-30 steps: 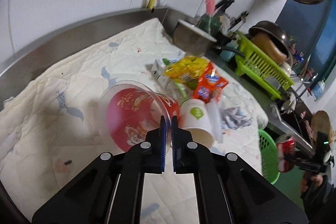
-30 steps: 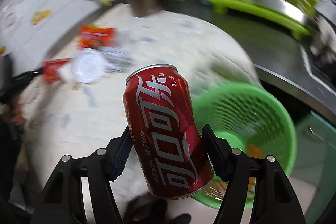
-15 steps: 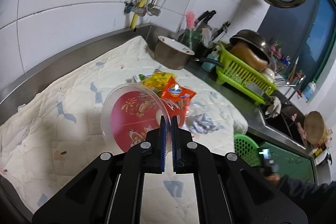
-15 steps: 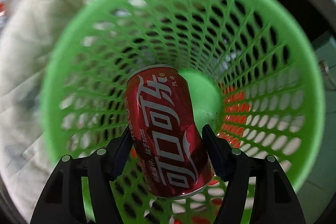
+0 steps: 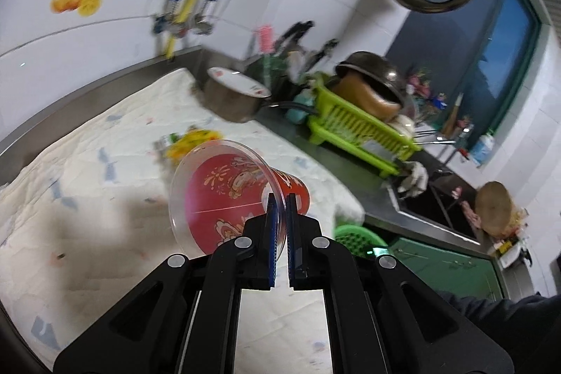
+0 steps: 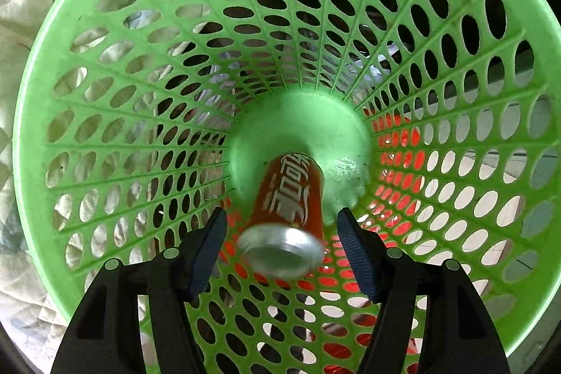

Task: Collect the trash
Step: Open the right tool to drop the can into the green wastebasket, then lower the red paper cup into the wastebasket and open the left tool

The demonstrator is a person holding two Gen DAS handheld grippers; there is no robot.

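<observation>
Inside the green basket [image 6: 87, 114], the red can [image 6: 291, 195] had dropped free of the right hand-held gripper [image 6: 282, 251], now released; the left hand-held gripper [image 5: 280, 209] stayed clenched on the red cup [image 5: 224, 195].

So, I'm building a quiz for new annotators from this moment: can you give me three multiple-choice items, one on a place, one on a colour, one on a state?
1. Where is the red can?
A. Clamped between the right gripper's pads
B. Inside the basket, clear of the pads
C. On the quilted cloth

2. What colour is the basket?
A. Green
B. Blue
C. White

3. How is the left gripper?
A. Wide open, nothing in it
B. Shut on the rim of the clear cup with red print
C. Out of view

Answers:
1 B: gaps show on both sides of the can, with the basket's wall all around it.
2 A: its perforated wall is bright green.
3 B: the cup's clear rim runs between the two closed pads.
</observation>
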